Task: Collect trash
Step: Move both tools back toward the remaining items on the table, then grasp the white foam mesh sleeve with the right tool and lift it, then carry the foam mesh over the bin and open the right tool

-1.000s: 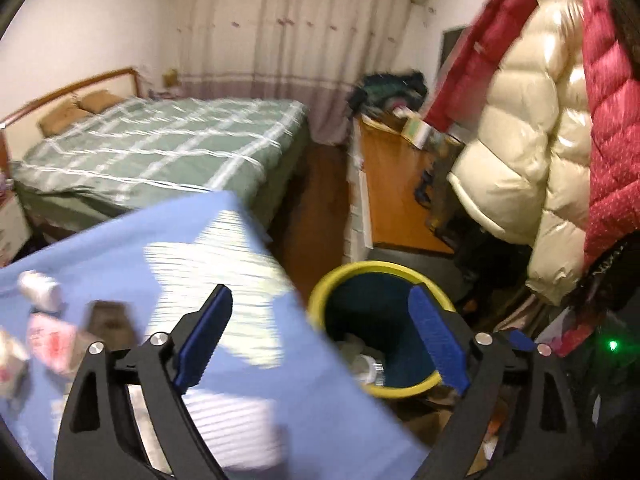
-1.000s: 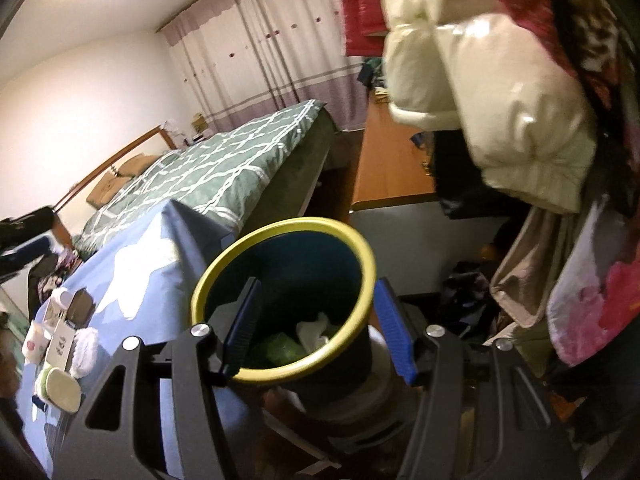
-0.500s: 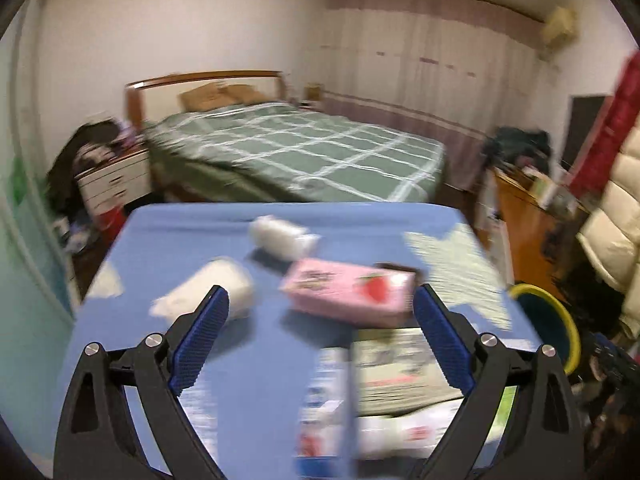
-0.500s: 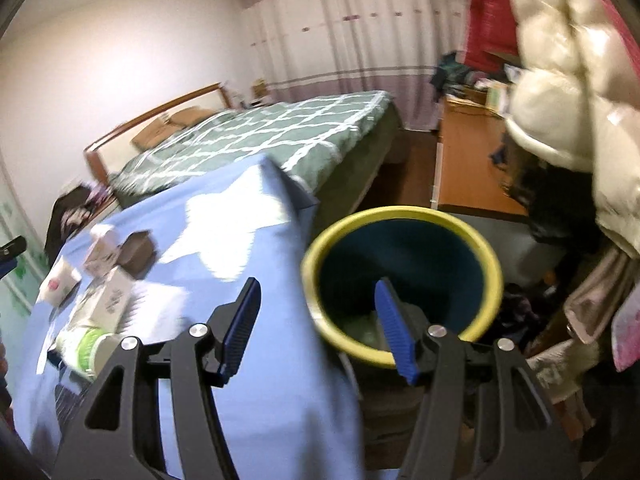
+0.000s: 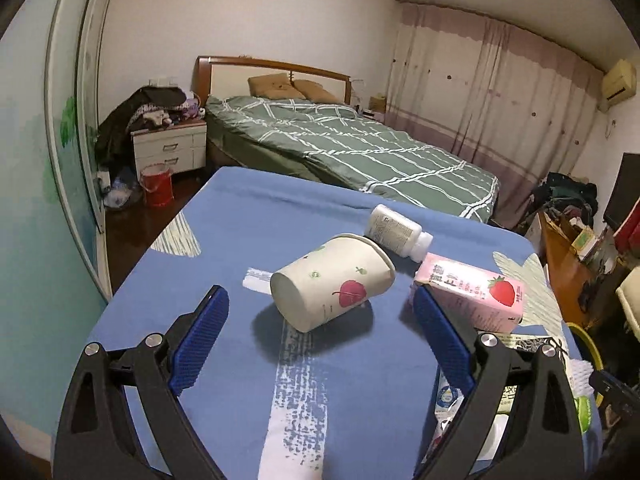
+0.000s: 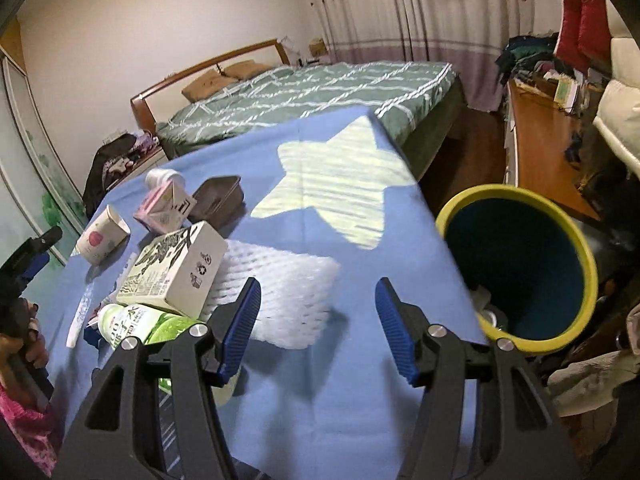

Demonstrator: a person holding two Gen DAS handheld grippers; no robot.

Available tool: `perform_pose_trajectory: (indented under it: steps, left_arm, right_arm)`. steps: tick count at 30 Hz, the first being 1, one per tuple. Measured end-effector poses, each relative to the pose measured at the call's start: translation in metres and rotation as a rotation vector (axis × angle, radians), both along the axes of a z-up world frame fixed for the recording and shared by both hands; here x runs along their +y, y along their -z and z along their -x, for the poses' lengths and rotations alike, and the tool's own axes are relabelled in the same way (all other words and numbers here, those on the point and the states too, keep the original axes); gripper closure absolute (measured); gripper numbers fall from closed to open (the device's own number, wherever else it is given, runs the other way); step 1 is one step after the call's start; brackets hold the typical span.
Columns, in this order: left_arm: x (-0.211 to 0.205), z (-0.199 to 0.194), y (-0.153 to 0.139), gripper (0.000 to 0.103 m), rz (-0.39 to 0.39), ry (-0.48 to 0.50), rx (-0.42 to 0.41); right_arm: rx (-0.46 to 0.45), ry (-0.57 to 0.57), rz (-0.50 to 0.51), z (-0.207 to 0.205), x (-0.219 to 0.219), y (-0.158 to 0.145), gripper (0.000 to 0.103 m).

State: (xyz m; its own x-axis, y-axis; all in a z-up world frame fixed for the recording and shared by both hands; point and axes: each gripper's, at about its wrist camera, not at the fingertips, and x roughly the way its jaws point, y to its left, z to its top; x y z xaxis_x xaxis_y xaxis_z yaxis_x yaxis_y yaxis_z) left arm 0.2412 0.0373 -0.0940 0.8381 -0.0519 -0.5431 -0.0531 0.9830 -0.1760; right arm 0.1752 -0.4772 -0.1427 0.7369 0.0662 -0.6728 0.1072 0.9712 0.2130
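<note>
Recycling symbols on white carton [image 6: 176,268]; other print illegible.

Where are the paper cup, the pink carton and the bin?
paper cup [image 5: 332,280], left wrist view, on its side wall
pink carton [image 5: 472,294], left wrist view, on its front face
bin [image 6: 576,240], right wrist view, on its yellow rim

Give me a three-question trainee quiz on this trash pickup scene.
1. True or false: the paper cup stands upright.
2. Which item lies nearest the right tool? A) white foam net B) pink carton C) brown tin
3. Fill in: the bin has a ____ rim.

Key: 1 false, it lies on its side; 2 A; 3 yellow.
</note>
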Motion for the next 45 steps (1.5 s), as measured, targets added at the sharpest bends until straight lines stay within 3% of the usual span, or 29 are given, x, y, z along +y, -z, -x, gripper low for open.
perform_pose_trajectory:
  steps: [8, 14, 15, 21, 32, 38, 45]
  left_arm:
    - [-0.023, 0.002, -0.002, 0.011, -0.025, 0.018, -0.008]
    - [-0.025, 0.005, -0.005, 0.011, -0.014, 0.026, -0.002]
    - [-0.024, 0.004, -0.005, 0.011, -0.012, 0.027, -0.001]
    - [-0.024, 0.006, -0.005, 0.011, -0.012, 0.030, -0.001]
    - [-0.024, 0.005, -0.004, 0.011, -0.015, 0.035, 0.003]
    - [-0.024, 0.005, -0.004, 0.011, -0.014, 0.037, 0.003]
    - [-0.026, 0.005, -0.004, 0.011, -0.019, 0.044, -0.009]
  right_arm:
    - [0.059, -0.025, -0.049, -0.020, 0.006, 0.017, 0.046]
    - [0.051, -0.030, -0.058, -0.021, 0.008, 0.016, 0.082]
    - [0.043, -0.030, -0.065, -0.019, 0.007, 0.014, 0.083]
    - [-0.008, -0.037, -0.080, -0.011, 0.003, 0.000, 0.087]
    - [-0.176, -0.008, -0.071, 0.013, -0.004, -0.053, 0.090]
    - [-0.231, 0.075, -0.048, 0.024, -0.026, -0.067, 0.090]
    - [-0.233, 0.266, -0.018, 0.038, -0.083, -0.063, 0.090]
